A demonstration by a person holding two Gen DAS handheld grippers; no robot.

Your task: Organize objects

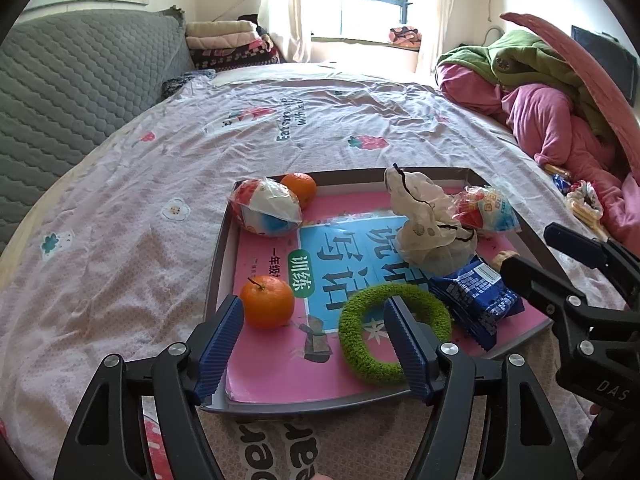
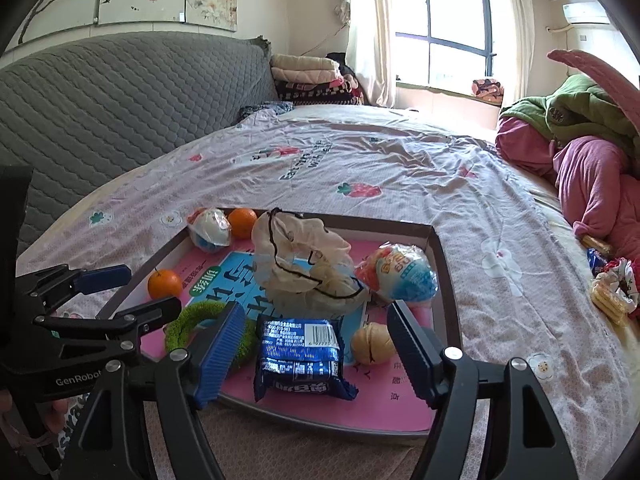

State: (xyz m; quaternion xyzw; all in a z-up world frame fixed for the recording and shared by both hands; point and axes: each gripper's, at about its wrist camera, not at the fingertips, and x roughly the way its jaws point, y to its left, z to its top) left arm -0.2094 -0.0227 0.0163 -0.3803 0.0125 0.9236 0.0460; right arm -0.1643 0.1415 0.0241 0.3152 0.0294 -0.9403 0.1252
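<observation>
**Both grippers poised over the loaded tray**

A grey tray [image 1: 472,174] lay on the bed, lined with a pink and blue booklet [image 1: 280,344] whose print read upside down from the cameras. The blue snack packet [image 2: 298,354] lay flat at the near edge, its long axis running across the right wrist view, barcode at the far side. The green fuzzy ring [image 1: 394,330] lay flat beside it, to its left. One orange [image 1: 267,301] sat near the tray's left rim, stem up; another orange [image 1: 299,189] rested in the far corner against a wrapped red, white and blue snack [image 1: 266,208]. A crumpled cream bag [image 2: 304,266] stood mid-tray, with a second wrapped snack [image 2: 398,276] and a walnut [image 2: 372,343] to its right.

The left gripper [image 1: 314,344] hovered at the near edge, fingers spread wide and empty, one finger over the ring's hole. The right gripper [image 2: 314,354] was likewise wide open, straddling the packet without touching it.
</observation>
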